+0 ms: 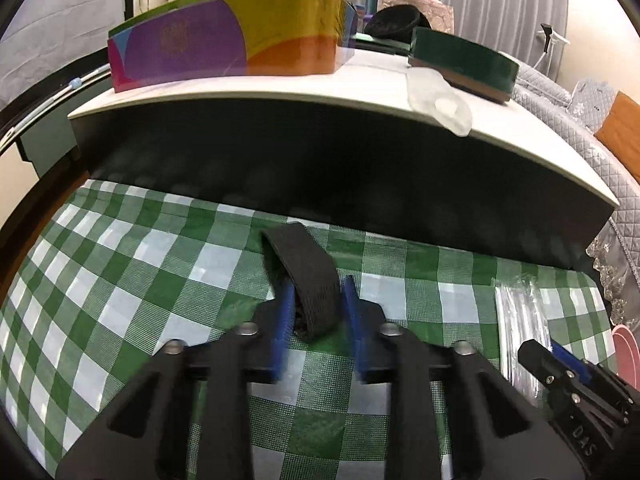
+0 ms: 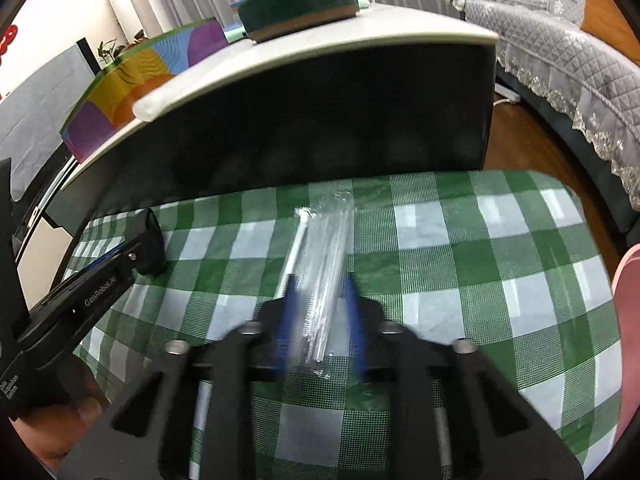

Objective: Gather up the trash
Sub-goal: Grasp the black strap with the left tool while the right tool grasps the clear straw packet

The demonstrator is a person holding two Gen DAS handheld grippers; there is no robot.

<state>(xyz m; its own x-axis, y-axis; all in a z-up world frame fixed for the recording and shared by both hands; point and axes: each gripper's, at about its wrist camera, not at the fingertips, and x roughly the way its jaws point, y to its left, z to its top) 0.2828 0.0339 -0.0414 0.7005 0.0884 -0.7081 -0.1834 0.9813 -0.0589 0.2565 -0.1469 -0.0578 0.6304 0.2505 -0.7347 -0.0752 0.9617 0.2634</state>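
A black fabric strap [image 1: 308, 272], folded into a loop, lies on the green-and-white checked cloth [image 1: 120, 280]. My left gripper [image 1: 316, 296] is shut on the strap, a blue pad on each side of it. To the right lies a clear plastic wrapper [image 2: 326, 248] holding thin white sticks; in the left wrist view the wrapper [image 1: 520, 320] shows at the right. My right gripper [image 2: 320, 292] is shut on its near part. Each gripper shows in the other's view: the right gripper [image 1: 560, 360] at lower right, the left gripper [image 2: 148, 248] at left.
Just behind both items rises a black-sided stand with a white top [image 1: 280, 96]. On it sit a colourful box [image 1: 224, 40], a green round tin [image 1: 464, 60] and a clear plastic piece [image 1: 440, 100]. A pink object [image 2: 628, 320] and a grey quilted sofa [image 2: 560, 60] are at the right.
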